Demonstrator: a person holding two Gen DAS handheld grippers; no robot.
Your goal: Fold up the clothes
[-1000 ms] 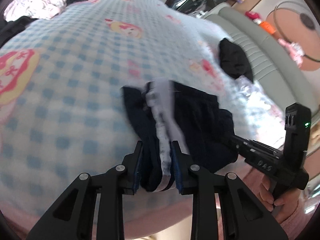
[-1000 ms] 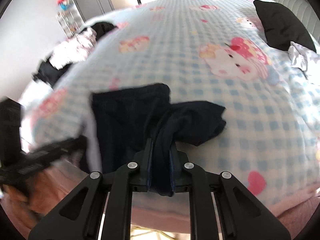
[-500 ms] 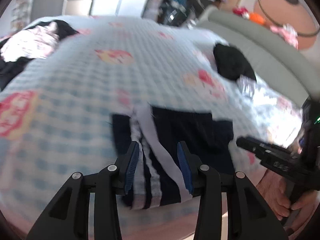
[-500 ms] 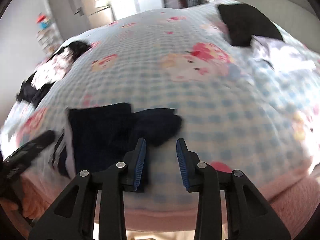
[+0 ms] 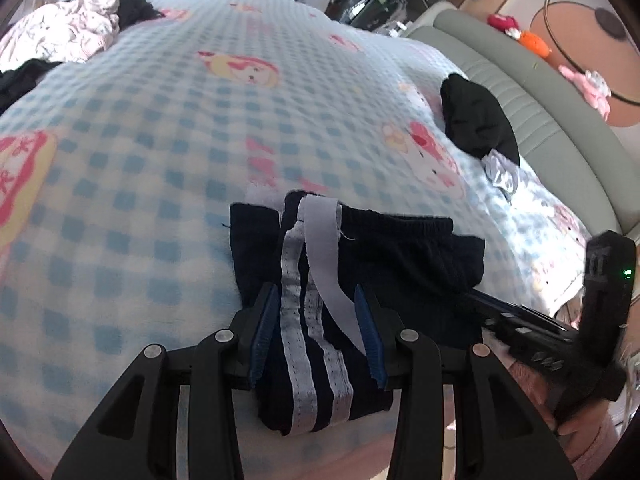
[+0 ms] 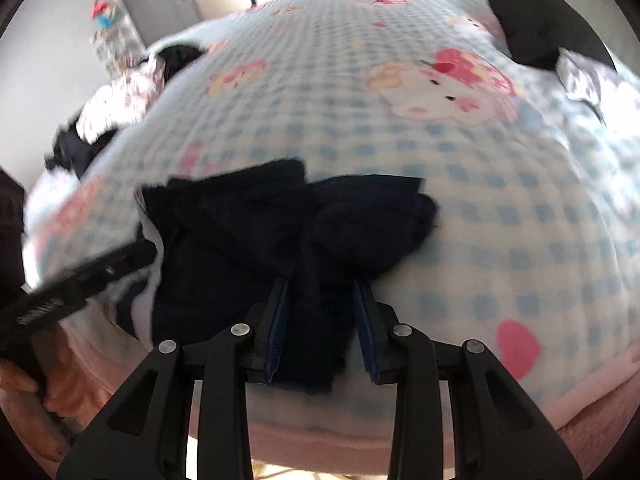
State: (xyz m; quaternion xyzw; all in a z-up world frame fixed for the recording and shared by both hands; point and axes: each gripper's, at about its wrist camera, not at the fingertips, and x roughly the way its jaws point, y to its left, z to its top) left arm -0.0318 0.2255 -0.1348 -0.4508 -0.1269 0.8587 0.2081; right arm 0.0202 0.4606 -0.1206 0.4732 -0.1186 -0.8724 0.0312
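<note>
Left gripper (image 5: 316, 324): jaws part open, straddling the striped hem of the navy shorts (image 5: 360, 264), pads clear of cloth, nothing held. Right gripper (image 6: 322, 328): jaws likewise parted around a dark fold, not pinching. Shorts lie flat at the near edge of the bed (image 5: 140, 160), apparently laid down for the next fold. Black garment (image 5: 476, 120) far right; pink pile (image 5: 64, 32) far left.
</note>
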